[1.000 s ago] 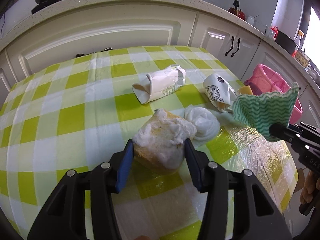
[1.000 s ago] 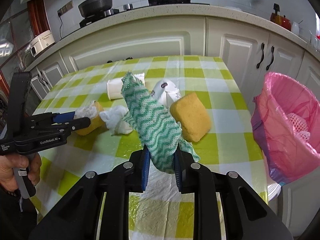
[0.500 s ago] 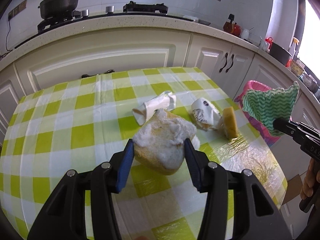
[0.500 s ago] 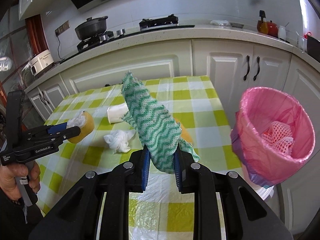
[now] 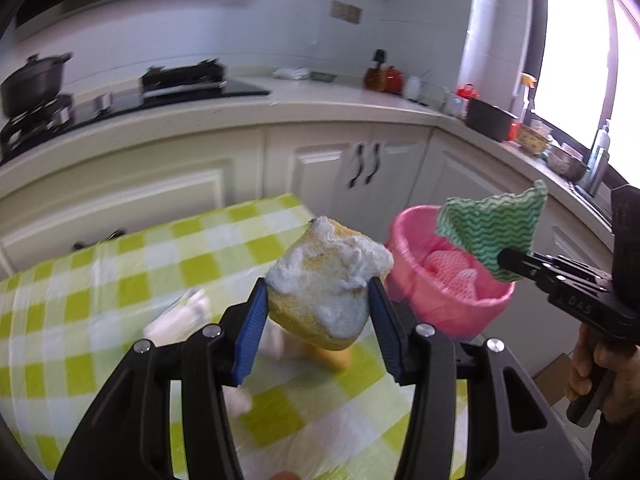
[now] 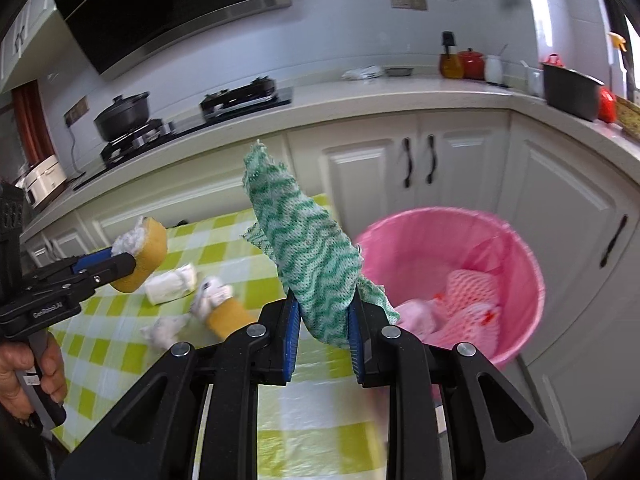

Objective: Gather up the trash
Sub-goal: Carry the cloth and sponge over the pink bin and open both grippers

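My left gripper [image 5: 318,312] is shut on a yellow sponge with white tissue stuck to it [image 5: 324,292], held in the air above the table's right end; the sponge shows from the side in the right wrist view [image 6: 140,256]. My right gripper [image 6: 324,328] is shut on a green-and-white wavy cloth [image 6: 308,256], held up beside the pink-lined trash bin [image 6: 516,264]. In the left wrist view the cloth [image 5: 492,228] hangs over the bin [image 5: 412,240]. The bin holds pink foam netting [image 6: 472,296].
On the green-checked table [image 6: 224,432] lie a flattened white cup [image 6: 172,284], a printed paper cup [image 6: 212,296], a second yellow sponge [image 6: 232,316] and a crumpled tissue [image 6: 164,330]. White cabinets [image 6: 416,172] and a stove counter [image 6: 240,100] stand behind.
Both grippers have risen and swung right toward the pink bin, each keeping its load. The cloth now hangs at the bin's rim and the sponge is well above the table.
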Tool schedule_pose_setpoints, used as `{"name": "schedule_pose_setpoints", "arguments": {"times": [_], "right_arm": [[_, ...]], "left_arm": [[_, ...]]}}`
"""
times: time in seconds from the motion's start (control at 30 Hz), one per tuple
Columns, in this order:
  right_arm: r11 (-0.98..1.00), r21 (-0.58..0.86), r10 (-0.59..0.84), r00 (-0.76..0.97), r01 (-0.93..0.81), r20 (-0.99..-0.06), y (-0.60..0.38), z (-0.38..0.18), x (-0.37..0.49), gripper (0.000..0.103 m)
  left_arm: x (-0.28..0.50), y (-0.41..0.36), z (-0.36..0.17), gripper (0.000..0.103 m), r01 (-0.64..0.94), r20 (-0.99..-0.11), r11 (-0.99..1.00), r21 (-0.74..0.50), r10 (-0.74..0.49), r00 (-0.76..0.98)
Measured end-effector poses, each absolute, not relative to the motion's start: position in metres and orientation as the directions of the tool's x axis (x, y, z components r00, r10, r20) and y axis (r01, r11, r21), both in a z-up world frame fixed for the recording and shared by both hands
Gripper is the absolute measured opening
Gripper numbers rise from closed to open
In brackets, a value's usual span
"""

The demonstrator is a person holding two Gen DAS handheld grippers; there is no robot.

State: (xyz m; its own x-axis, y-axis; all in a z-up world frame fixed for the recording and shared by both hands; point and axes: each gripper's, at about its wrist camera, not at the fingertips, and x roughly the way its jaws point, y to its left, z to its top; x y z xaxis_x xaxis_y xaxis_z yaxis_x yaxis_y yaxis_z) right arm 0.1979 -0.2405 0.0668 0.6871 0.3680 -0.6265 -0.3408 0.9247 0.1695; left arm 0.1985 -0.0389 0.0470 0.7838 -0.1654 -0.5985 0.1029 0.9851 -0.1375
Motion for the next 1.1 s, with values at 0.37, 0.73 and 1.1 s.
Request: {"name": "schedule_pose_setpoints", "arguments": {"times": [0.37,0.73,1.1], "right_arm": [[0.951,0.162,0.303,0.696,-0.262,-0.651,-0.307,0.057,0.272,0.023],[0.967,0.139,0.252,0.697,-0.216,-0.671,-0.338,0.039,0.304,0.041],[0.974,0.163,0.225,0.7,-0.156,-0.678,-0.363,0.03,0.291,0.048]], "left_arm": [[0.279,-0.143,0.058,0.049,0.25,-0.595,0.958,-0.142,-0.285,0.751],[0.332,-0.187,0.036,0.049,0.279,-0.632,0.947,-0.158,-0.314,0.709],[0.367,-0.216,0.026,0.073,0.286,-0.654,0.948,-0.136,-0.303,0.693]]}}
